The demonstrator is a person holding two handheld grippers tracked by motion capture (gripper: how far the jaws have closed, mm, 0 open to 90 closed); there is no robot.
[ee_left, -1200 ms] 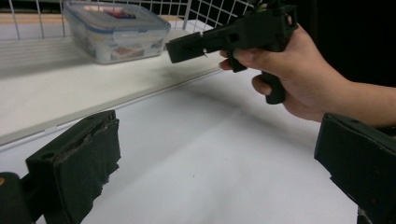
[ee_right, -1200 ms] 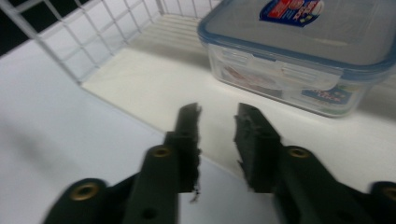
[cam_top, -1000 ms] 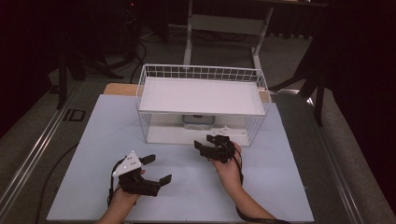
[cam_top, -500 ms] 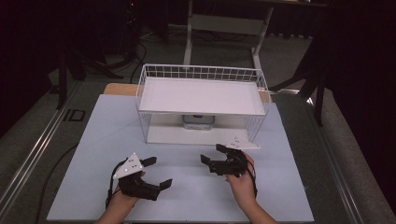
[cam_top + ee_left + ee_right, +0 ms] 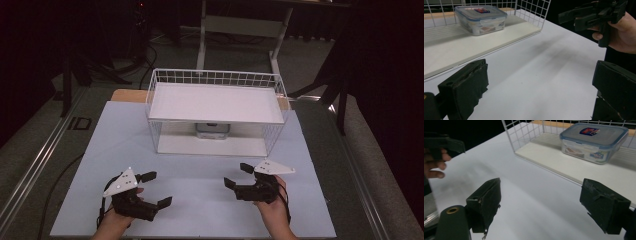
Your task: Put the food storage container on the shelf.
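A clear plastic food box with a blue-rimmed lid (image 5: 212,130) sits on the bottom board of a white wire rack (image 5: 215,102), under its upper shelf. The left gripper view shows that box (image 5: 481,19) at upper left, and in the right gripper view the box (image 5: 594,142) is at upper right. My left gripper (image 5: 157,188) stands open over the white mat at front left, its jaws (image 5: 540,90) wide apart with nothing between them. My right gripper (image 5: 237,175) is open at front right, jaws (image 5: 544,203) apart and empty, turned toward the left one.
The white mat (image 5: 200,210) covers the table, with bare surface between the grippers and the rack. Metal rails run along both table sides. In the left gripper view, the other hand and its gripper (image 5: 591,15) hang at upper right. A desk frame stands behind the rack.
My right gripper has drawn back from the rack's front toward the near edge and a little to the right, turning to point left. The left gripper has barely moved.
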